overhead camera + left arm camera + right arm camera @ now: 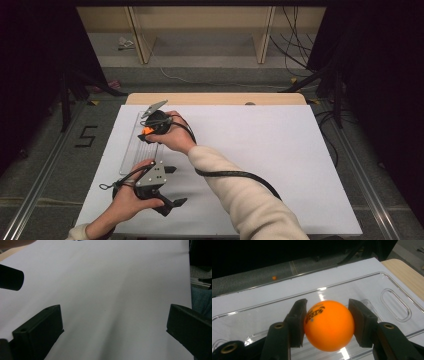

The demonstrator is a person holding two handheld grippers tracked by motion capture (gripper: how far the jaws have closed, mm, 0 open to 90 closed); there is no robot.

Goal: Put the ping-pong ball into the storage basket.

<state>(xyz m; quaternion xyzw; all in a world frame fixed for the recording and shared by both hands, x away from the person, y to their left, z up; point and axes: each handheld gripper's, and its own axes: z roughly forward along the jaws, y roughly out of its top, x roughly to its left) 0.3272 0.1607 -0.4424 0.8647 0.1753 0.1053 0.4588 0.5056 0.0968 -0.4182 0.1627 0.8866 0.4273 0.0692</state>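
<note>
nearest the camera in the high view, at the lower left, the left gripper [172, 186] rests in the person's left hand [122, 200] just above the white sheet [260, 150] that covers the bench [215, 98]. its jaws stand wide apart with nothing between them; in the left gripper view they frame only bare white sheet.

further up and a little right lies a clear plastic tray [131, 150], long and shallow, flat on the sheet near its left edge. in the right gripper view its glossy floor shows a raised rim and an oblong embossed slot [395, 305] toward one end.

over that tray is the orange ball [329, 325], smooth, round and bright, with dark printed lettering on its upper left face. it sits squarely between the two black pads of the right gripper [327, 323], which press on it from both sides, so the jaws are narrowed onto the ball and hold it just above the tray floor. in the high view the ball [148, 131] peeks out below the right hand [172, 134], whose cream sleeve [240, 195] crosses the sheet diagonally, a black cable [240, 175] trailing beside it.

beyond the bench, a small orange spot [274, 278] lies on the grey floor; what it is cannot be told.
</note>
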